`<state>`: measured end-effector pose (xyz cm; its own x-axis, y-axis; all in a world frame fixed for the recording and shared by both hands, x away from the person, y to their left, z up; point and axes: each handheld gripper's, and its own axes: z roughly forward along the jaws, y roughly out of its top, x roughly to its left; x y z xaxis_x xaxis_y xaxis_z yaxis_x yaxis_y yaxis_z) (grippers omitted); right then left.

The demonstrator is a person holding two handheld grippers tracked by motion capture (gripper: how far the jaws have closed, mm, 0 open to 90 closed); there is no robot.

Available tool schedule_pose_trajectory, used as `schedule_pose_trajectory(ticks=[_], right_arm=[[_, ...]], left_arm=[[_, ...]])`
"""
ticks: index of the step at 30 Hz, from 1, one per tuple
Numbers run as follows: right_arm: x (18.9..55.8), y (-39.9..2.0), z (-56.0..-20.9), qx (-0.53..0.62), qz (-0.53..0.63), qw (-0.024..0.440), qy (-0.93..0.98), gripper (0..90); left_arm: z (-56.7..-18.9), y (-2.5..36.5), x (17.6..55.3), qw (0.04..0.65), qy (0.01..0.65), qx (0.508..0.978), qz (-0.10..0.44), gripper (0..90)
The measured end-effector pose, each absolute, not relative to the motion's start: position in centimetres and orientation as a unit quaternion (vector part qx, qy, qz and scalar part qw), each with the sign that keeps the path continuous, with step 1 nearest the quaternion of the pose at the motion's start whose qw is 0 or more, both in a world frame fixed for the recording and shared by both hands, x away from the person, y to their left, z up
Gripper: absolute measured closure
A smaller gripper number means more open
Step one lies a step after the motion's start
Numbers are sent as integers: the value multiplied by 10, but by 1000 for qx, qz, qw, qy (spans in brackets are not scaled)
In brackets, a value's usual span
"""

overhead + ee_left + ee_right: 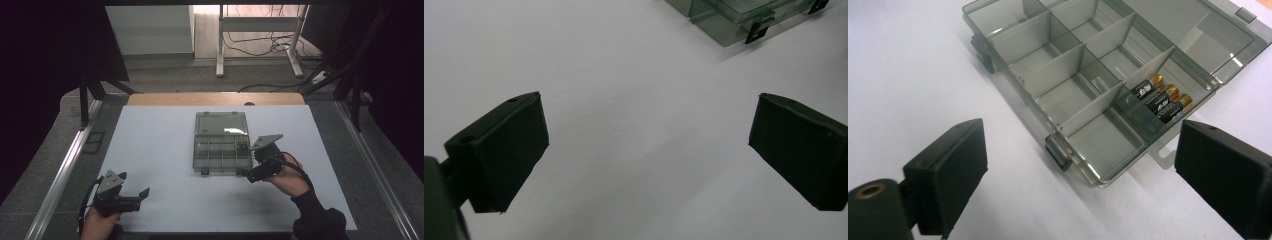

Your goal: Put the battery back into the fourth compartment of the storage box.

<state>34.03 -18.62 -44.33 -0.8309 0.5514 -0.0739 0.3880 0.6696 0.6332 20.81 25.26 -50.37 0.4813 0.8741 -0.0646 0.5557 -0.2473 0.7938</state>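
A smoky clear compartment box lies in the middle of the white table with its lid folded back flat at the far side. Three AA batteries lie side by side in its far-right compartment; the other compartments look bare. My right gripper stands open at the box's front right corner, with that corner of the box and a black latch just ahead of its jaws and nothing held. My left gripper rests open near the table's front left, over bare surface, with the box far ahead.
The white tabletop has a wooden strip along its far edge and metal rails on both sides. Beyond it stand a desk frame and loose cables on the floor.
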Motion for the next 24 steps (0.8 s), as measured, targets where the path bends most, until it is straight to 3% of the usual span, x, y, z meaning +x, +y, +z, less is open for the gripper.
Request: schedule_pose_trajectory(ticks=[24], right_arm=[[304,-204,-437,247,331,165,895,17]], left_arm=[[-504,252,208,396,468,764,202,32]])
